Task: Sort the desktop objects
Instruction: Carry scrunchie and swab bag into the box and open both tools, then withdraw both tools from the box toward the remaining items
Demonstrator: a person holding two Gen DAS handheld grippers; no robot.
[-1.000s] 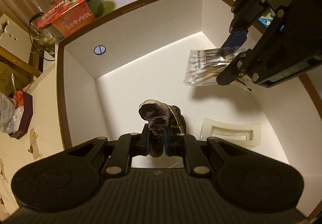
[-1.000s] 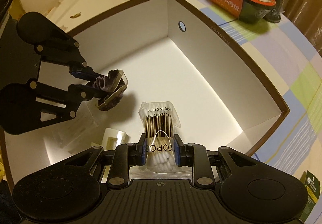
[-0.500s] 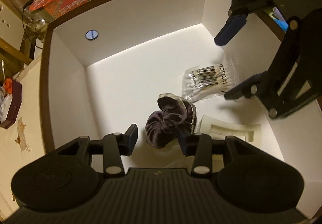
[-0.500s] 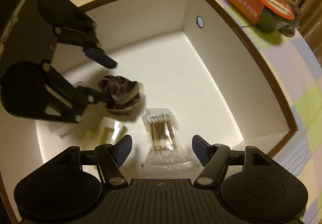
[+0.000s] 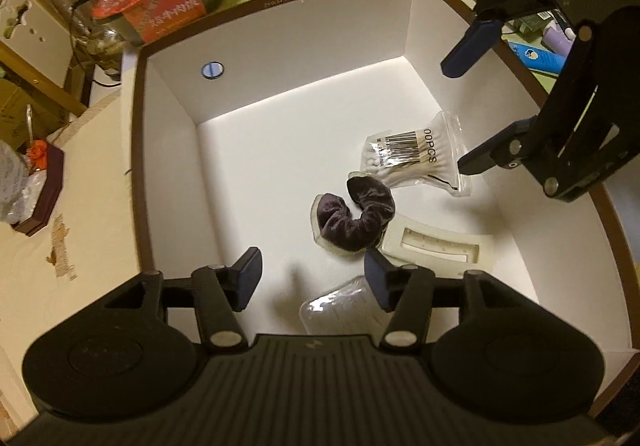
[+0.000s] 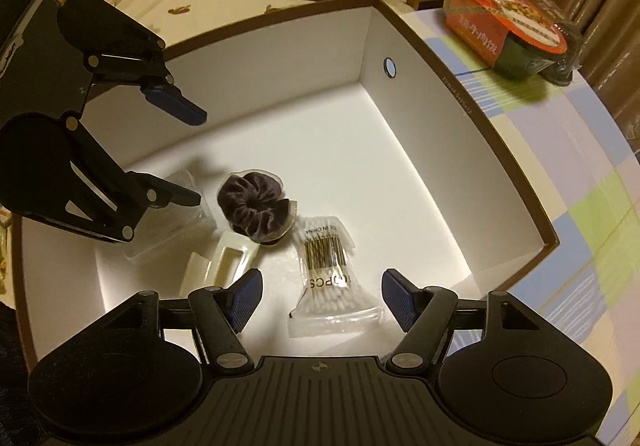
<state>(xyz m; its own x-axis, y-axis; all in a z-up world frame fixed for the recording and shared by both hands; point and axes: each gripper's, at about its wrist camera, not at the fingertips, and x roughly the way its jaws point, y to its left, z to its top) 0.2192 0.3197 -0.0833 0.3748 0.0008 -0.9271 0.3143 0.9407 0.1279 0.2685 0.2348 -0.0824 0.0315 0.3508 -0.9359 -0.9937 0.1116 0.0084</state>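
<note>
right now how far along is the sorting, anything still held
Done: the dark scrunchie, the cotton swab bag, a cream clip and a clear plastic case all lie inside the white box. In hand: nothing; the left gripper and right gripper are both open above the box. Left: possibly the noodle bowl outside on the table.

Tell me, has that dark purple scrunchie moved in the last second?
Yes. The scrunchie was pinched in the left gripper above the box floor; now it lies there, touching the cotton swab bag.

L wrist cam above box (image 5: 136,149) looking down, R wrist cam opposite side, both share box floor
</note>
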